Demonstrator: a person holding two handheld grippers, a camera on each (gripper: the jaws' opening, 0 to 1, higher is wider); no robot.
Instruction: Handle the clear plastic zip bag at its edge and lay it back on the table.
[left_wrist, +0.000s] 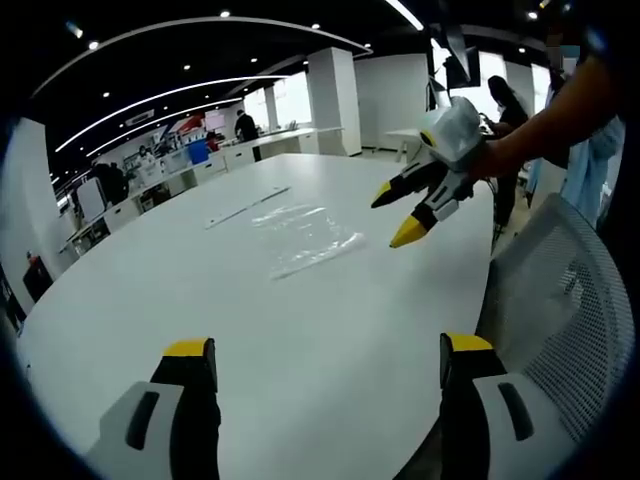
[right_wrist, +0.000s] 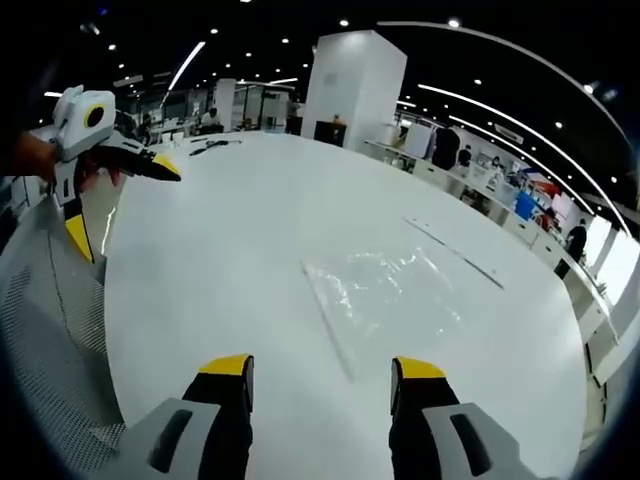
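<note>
White table bears the hard-to-see clear zip bag, flat.

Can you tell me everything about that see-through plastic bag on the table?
The clear plastic zip bag is thin, shiny and crinkled, catching the ceiling lights. It lies flat on the big white round table, with one straight edge facing the right gripper. Nothing touches it except the table. Both grippers hover open and apart from it.

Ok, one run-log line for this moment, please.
zip bag: flat on white table, untouched | left tool: open, empty, above table | right tool: open, empty, short of bag edge
</note>
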